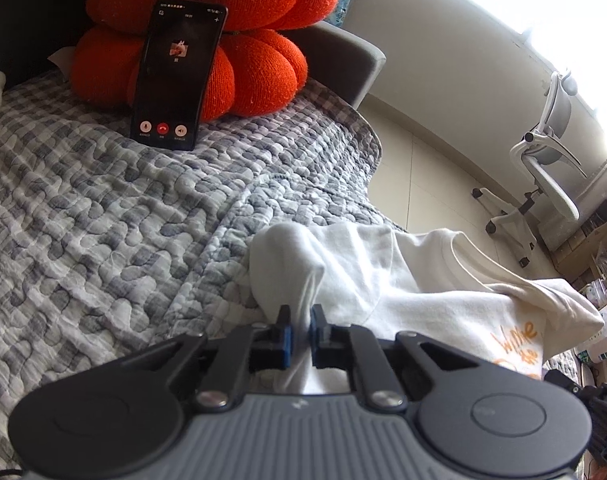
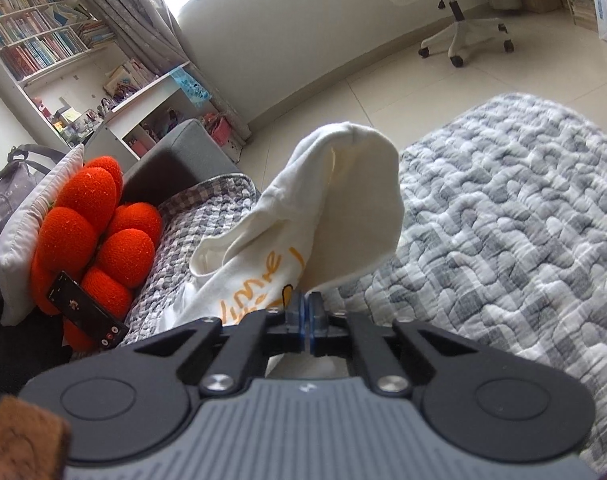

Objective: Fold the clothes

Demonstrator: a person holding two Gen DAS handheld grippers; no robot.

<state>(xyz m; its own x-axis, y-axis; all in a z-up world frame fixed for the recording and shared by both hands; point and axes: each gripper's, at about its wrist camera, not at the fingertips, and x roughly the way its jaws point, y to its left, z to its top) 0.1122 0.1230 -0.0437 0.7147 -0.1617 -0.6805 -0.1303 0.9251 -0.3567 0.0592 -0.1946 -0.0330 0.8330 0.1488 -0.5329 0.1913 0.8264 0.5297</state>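
A white T-shirt (image 1: pixel 403 280) with orange lettering hangs lifted above a grey checked quilt (image 1: pixel 103 220). My left gripper (image 1: pixel 301 318) is shut on a bunched fold of the shirt, cloth pinched between its blue pads. In the right wrist view the same shirt (image 2: pixel 343 208) billows up over the quilt (image 2: pixel 503 220), and my right gripper (image 2: pixel 305 308) is shut on its edge near the orange print. A corner of the right gripper (image 1: pixel 599 404) shows at the left view's lower right edge.
A phone (image 1: pixel 175 76) with a call screen leans against an orange flower cushion (image 1: pixel 207 32) at the sofa's back. A grey armrest (image 2: pixel 171 160), a white office chair (image 1: pixel 551 168) on pale tiles and a bookshelf (image 2: pixel 43 40) lie beyond.
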